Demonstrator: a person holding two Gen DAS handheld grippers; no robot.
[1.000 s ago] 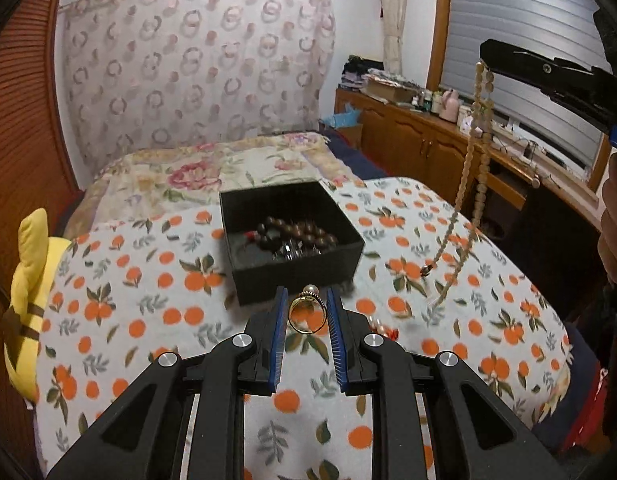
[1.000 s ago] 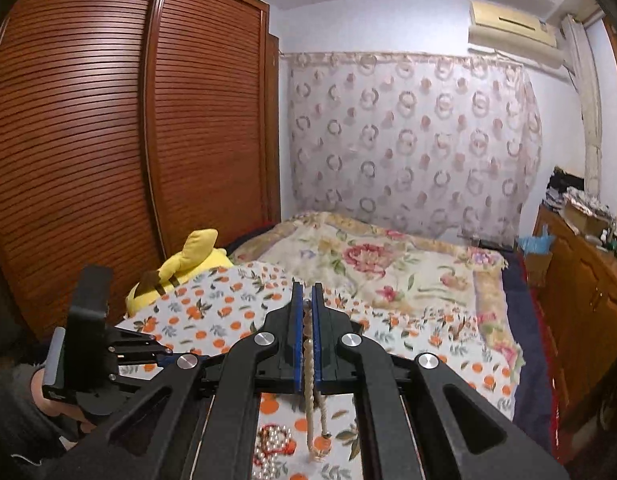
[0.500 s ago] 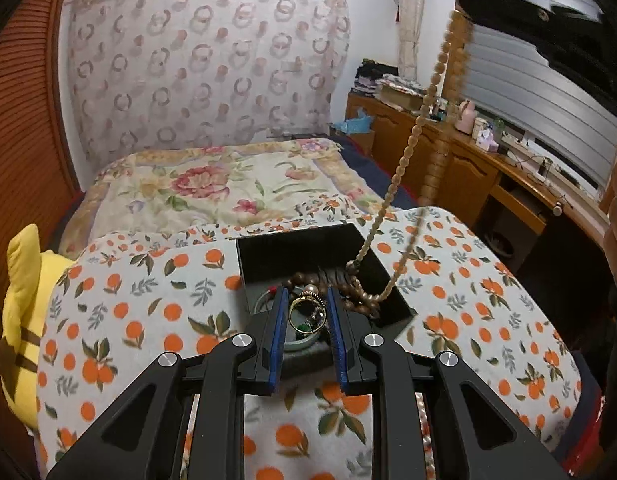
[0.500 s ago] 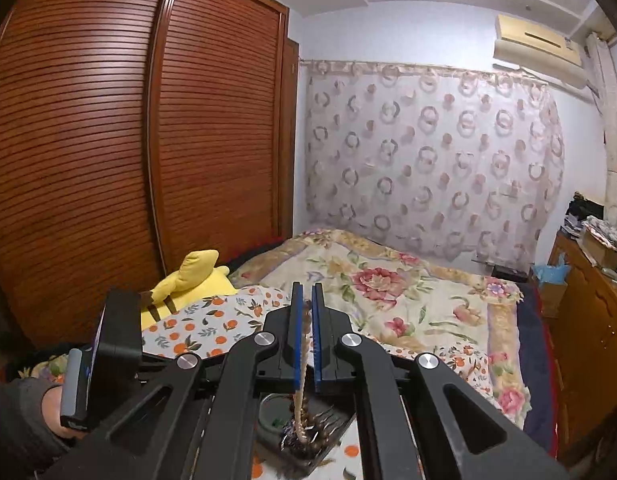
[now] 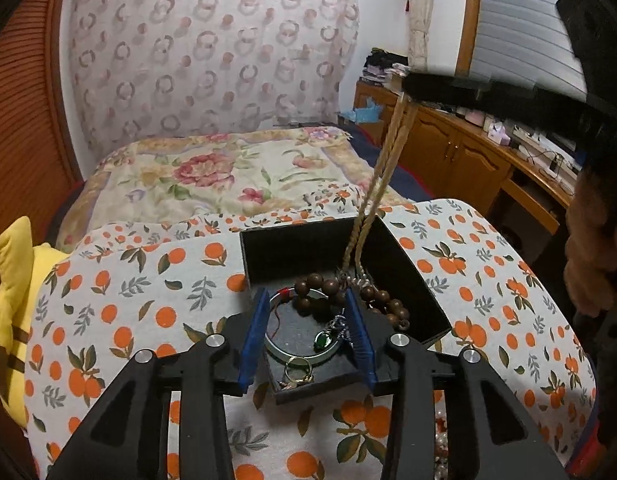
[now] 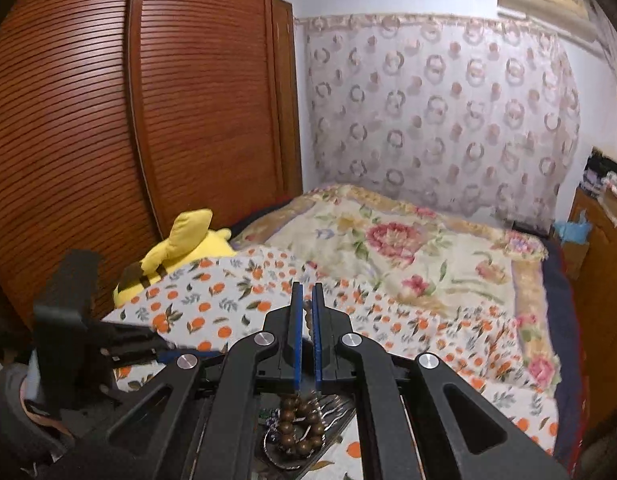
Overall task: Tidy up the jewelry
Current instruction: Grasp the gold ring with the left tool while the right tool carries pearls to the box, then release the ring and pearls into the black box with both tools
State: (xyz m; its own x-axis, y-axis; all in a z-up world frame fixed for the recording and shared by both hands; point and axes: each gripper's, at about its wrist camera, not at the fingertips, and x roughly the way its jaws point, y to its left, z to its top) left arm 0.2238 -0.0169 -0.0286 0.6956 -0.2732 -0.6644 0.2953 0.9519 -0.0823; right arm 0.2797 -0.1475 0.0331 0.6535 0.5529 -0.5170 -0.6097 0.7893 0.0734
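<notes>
A black jewelry box (image 5: 404, 280) sits on the orange-print cloth. It holds a dark wooden bead bracelet (image 5: 328, 286), a pale green bangle (image 5: 304, 356), a green pendant (image 5: 320, 342) and a gold ring (image 5: 297, 370). My left gripper (image 5: 308, 336) is open and empty over the box's near corner, the ring lying below it. My right gripper (image 6: 307, 332) is shut on a tan bead necklace (image 5: 382, 184), which hangs down with its lower end inside the box. In the right wrist view the box contents (image 6: 300, 428) show under the fingers.
The cloth covers a small table (image 5: 108, 300) at the foot of a floral bed (image 5: 212, 176). A yellow plush toy (image 5: 12, 280) lies at left. Pearls (image 5: 442, 444) lie on the cloth at lower right. Wooden cabinets (image 5: 448, 152) stand at right, a wardrobe (image 6: 108, 120) at left.
My left gripper opened and the gold ring dropped into the box. My right gripper carried the tan necklace over the box and lowered its end inside.
</notes>
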